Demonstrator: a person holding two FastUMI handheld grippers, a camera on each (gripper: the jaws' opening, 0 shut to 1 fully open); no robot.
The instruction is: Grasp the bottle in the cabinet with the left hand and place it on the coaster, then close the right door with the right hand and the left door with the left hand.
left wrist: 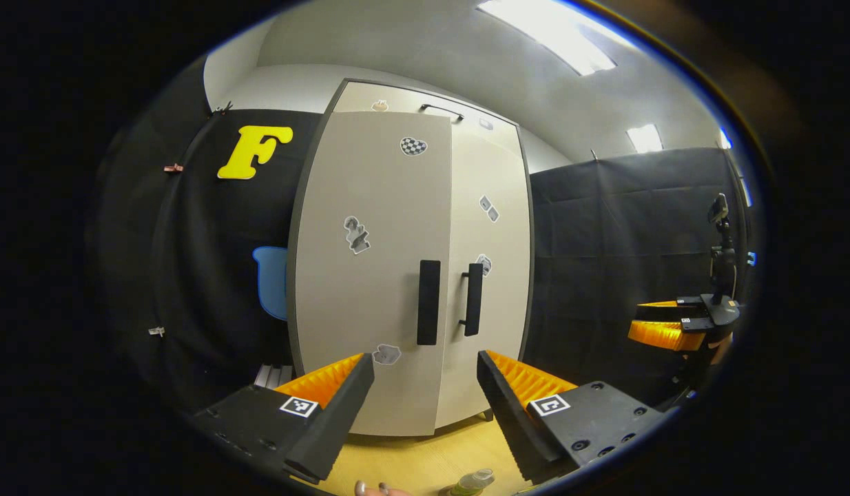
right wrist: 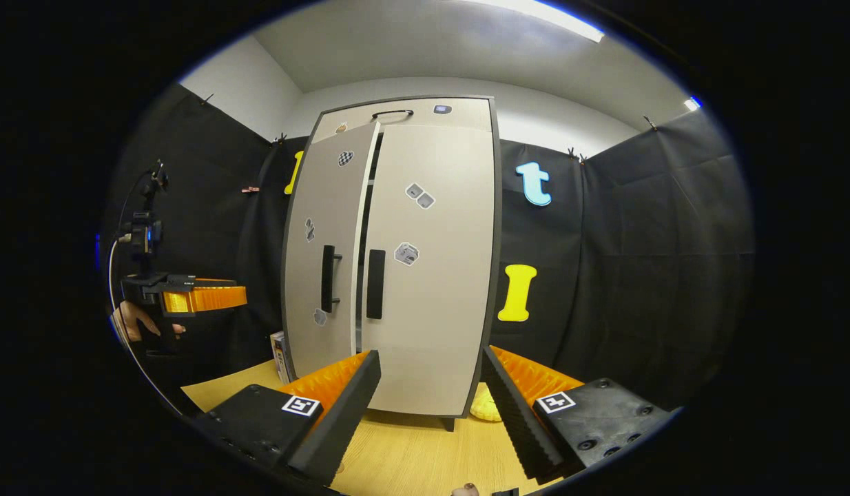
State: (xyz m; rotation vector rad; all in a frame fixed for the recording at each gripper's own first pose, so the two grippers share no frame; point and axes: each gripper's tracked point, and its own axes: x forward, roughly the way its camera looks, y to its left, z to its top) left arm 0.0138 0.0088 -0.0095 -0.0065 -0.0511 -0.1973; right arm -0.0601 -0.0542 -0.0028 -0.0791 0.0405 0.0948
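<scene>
The grey two-door cabinet [left wrist: 397, 207] stands ahead on the wooden table. Its left door [left wrist: 370, 275] hangs slightly ajar; its right door [left wrist: 490, 275] lies flush. In the right gripper view a dark gap runs between the left door [right wrist: 322, 262] and the right door [right wrist: 432, 275]. A clear bottle [left wrist: 474, 480] stands at the bottom edge, below my fingers. My left gripper [left wrist: 423, 365] is open and empty, facing the door handles, and appears off to the side as the left gripper [right wrist: 204, 297]. My right gripper [right wrist: 430, 358] is open and empty before the right door, also seen as the right gripper [left wrist: 666, 324].
A small box [right wrist: 279, 355] stands by the cabinet's left foot, and a pale yellow round object [right wrist: 485, 406] lies by its right foot. The wooden table [right wrist: 397, 455] stretches in front of the cabinet. A hand [right wrist: 132, 320] holds the left gripper. Black cloth walls surround the booth.
</scene>
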